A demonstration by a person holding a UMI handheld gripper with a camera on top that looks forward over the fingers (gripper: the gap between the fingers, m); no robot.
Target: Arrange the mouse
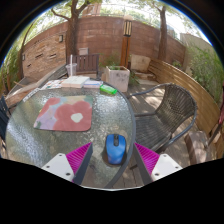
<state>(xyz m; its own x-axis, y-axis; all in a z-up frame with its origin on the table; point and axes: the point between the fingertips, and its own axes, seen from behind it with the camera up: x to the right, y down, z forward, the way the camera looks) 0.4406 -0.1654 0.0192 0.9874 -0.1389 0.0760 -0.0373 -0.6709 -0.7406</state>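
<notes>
A blue computer mouse (pixel 116 148) lies on the round glass table (pixel 60 145), near its front edge. It sits between my gripper's (pixel 113 158) two pink-padded fingers (pixel 78 158), with a clear gap on each side, so the gripper is open. A red and grey mouse mat (pixel 64 114) with white patches lies on the glass, beyond and to the left of the mouse.
At the table's far side lie stacked books or papers (pixel 75 83) and a green object (pixel 108 90). A metal mesh chair (pixel 172 108) stands to the right. A white planter box (pixel 117 76), wooden fence and trees lie beyond.
</notes>
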